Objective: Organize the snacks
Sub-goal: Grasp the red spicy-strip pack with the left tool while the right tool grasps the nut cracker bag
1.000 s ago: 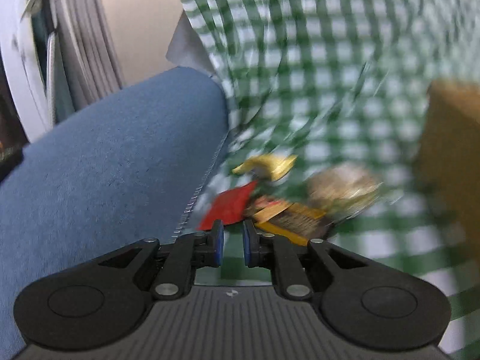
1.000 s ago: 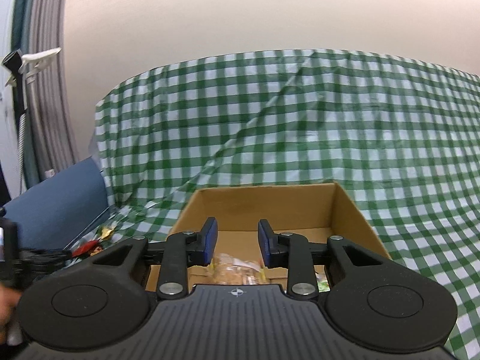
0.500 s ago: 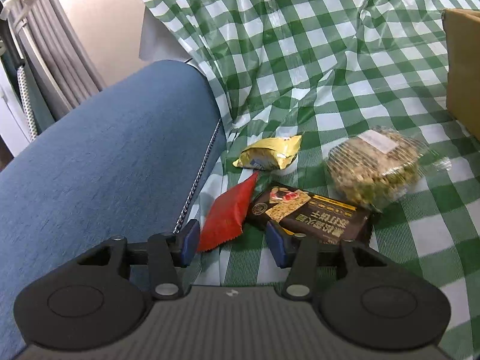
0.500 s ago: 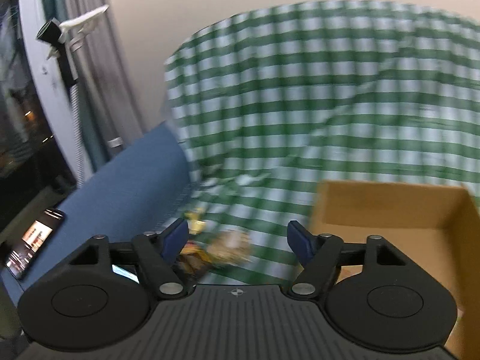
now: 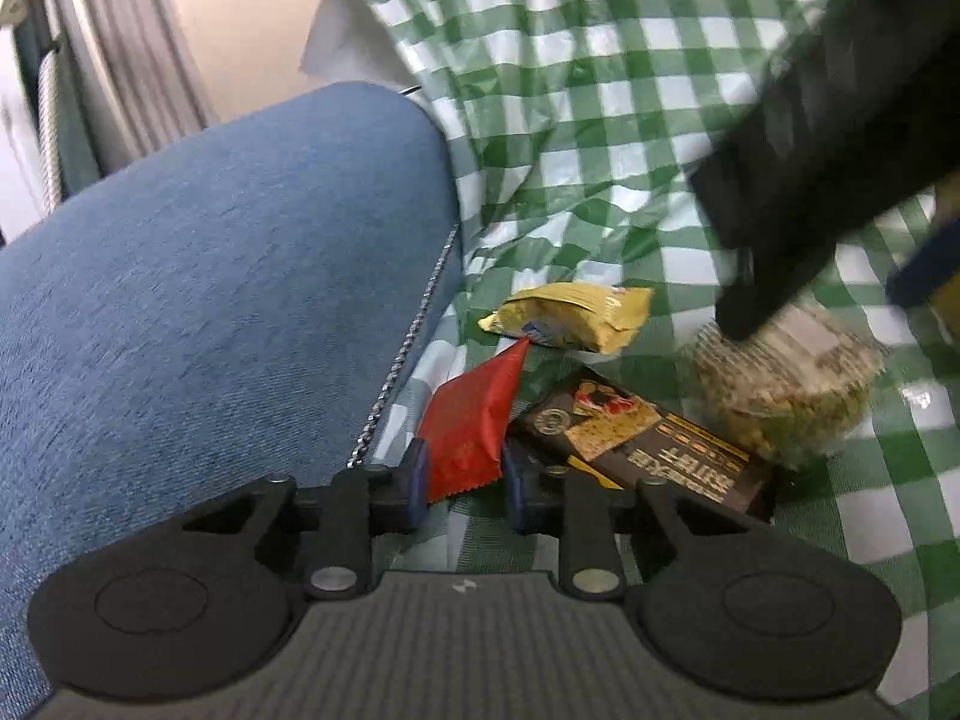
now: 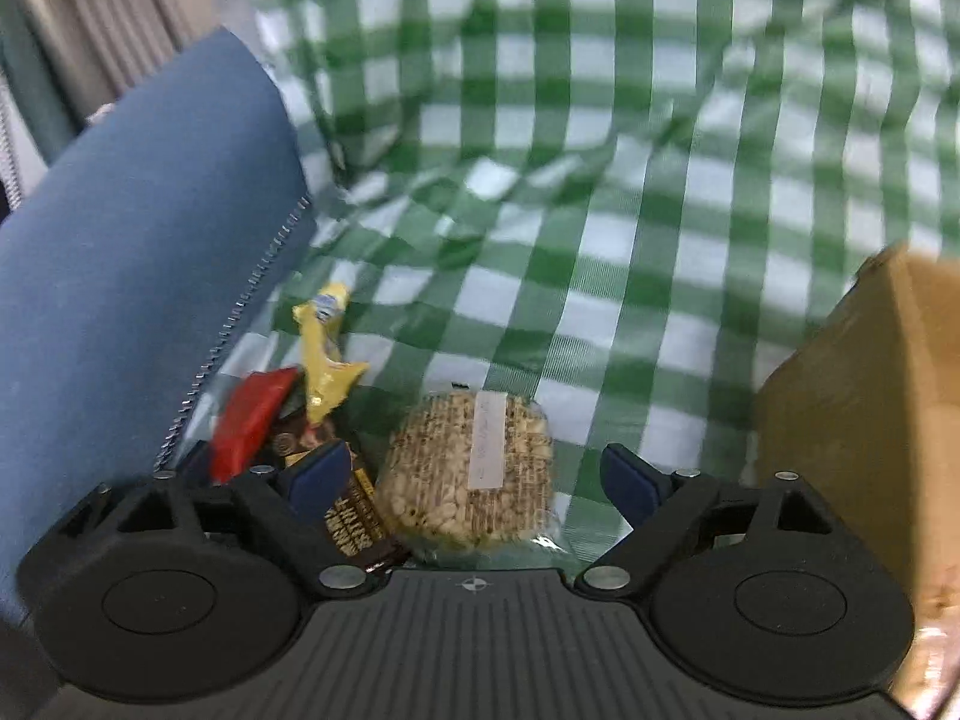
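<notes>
Left wrist view shows the left hand-held gripper (image 5: 462,489) low over the checked cloth (image 5: 600,90), its jaws having just been closing, with the lower end of the red packet (image 5: 471,420) between the blue pads. The pads stand close at both edges of the packet, but I cannot tell if they already press on it. Just beside the red packet lies the dark biscuit box (image 5: 636,447), and beyond its tip the yellow packet (image 5: 570,315), all near the blue cushion (image 5: 210,276).

Right wrist view shows the right hand-held gripper (image 6: 474,480) with jaws that have just been opening and now stand wide apart, the round rice cake (image 6: 468,468) in its clear wrap lying between them, not touched by either pad as far as I can see (in the left view one dark finger of this gripper hangs right over the cake). At the right edge stands the cardboard box (image 6: 858,396), well apart from the pile.

My judgement is that the task is not near its end: four snacks are still on the cloth, none is lifted, and each must still go to the box. The inside of the box is not visible now.
</notes>
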`<act>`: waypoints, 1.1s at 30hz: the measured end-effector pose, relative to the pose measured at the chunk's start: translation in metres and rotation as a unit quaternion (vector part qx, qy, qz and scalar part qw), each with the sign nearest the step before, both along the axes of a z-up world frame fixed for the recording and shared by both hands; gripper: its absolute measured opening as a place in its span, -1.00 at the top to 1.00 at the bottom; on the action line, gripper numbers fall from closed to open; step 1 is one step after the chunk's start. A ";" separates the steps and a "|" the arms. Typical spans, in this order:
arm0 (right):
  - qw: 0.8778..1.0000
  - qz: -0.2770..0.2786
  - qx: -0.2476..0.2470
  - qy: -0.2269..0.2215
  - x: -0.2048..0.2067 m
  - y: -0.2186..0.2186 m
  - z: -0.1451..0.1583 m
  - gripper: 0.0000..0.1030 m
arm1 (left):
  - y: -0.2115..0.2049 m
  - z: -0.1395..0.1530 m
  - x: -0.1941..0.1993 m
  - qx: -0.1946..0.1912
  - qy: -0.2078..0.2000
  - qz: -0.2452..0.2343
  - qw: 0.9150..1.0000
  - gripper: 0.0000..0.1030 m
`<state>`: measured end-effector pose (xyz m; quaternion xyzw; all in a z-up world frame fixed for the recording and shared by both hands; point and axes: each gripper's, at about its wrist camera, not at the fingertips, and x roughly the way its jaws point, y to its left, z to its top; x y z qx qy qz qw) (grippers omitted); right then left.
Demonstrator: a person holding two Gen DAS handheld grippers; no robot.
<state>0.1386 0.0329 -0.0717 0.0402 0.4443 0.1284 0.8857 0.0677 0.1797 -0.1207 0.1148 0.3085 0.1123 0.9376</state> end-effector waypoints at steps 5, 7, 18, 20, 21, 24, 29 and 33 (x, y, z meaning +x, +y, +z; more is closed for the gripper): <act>1.000 0.009 -0.014 0.022 0.018 0.011 -0.026 -0.82 | 0.007 0.007 -0.001 -0.022 -0.013 0.017 1.000 0.79; 0.999 0.014 -0.027 0.024 0.022 0.017 -0.033 -0.82 | 0.010 0.010 -0.005 -0.030 -0.019 0.023 0.999 0.86; 0.998 0.030 -0.062 -0.009 0.001 0.022 -0.032 -0.58 | 0.017 0.027 -0.017 -0.060 -0.055 0.025 0.996 0.94; 0.998 0.023 -0.058 -0.024 -0.012 0.016 -0.019 -0.58 | 0.018 0.032 -0.020 -0.062 -0.067 0.023 0.996 0.95; 0.998 0.021 -0.053 -0.033 -0.021 0.013 -0.011 -0.58 | 0.018 0.034 -0.023 -0.063 -0.072 0.021 0.995 0.95; 0.997 0.024 -0.043 -0.065 -0.055 0.003 0.012 -0.58 | 0.023 0.040 -0.032 -0.084 -0.086 0.010 0.993 0.95; 0.991 0.031 -0.019 -0.132 -0.132 -0.020 0.039 -0.58 | 0.025 0.055 -0.060 -0.138 -0.116 -0.025 0.983 0.95; 0.980 0.068 -0.024 -0.184 -0.199 -0.029 0.042 -0.58 | 0.033 0.061 -0.083 -0.216 -0.102 -0.041 0.970 0.95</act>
